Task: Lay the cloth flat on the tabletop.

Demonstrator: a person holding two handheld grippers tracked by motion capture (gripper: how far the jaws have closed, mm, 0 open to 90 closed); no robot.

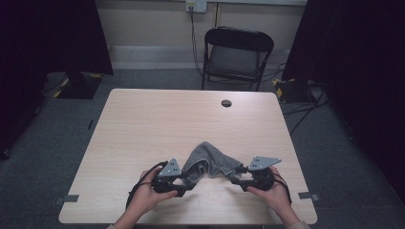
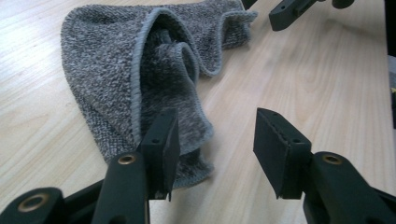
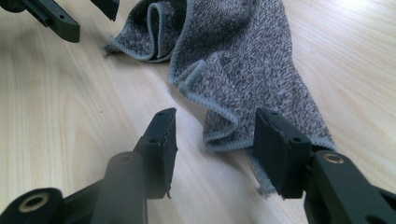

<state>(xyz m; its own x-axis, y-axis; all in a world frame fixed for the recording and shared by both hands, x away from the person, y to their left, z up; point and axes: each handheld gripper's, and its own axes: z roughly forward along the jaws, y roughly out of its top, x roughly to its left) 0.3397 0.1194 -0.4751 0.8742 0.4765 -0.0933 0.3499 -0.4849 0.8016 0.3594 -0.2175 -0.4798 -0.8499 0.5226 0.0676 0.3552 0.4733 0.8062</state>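
A grey knitted cloth [image 1: 210, 160] lies crumpled on the light wood table [image 1: 157, 119], near its front edge. My left gripper [image 1: 189, 182] is at the cloth's left end and my right gripper [image 1: 236, 174] at its right end, each held in a hand. In the left gripper view the jaws [image 2: 215, 144] stand apart, with a folded corner of the cloth [image 2: 107, 70] resting against the left pad [image 2: 170, 144]. In the right gripper view the jaws [image 3: 215, 144] are also apart, with a hemmed corner of the cloth [image 3: 243, 60] lying by the right pad [image 3: 273, 149]. Neither pair of pads presses on the cloth.
A round cable hole [image 1: 226, 103] sits near the table's far edge. A black folding chair [image 1: 236, 52] stands behind the table. Dark curtains hang at both sides. The other gripper's jaws appear at the top of each gripper view [image 2: 289, 11] [image 3: 60, 21].
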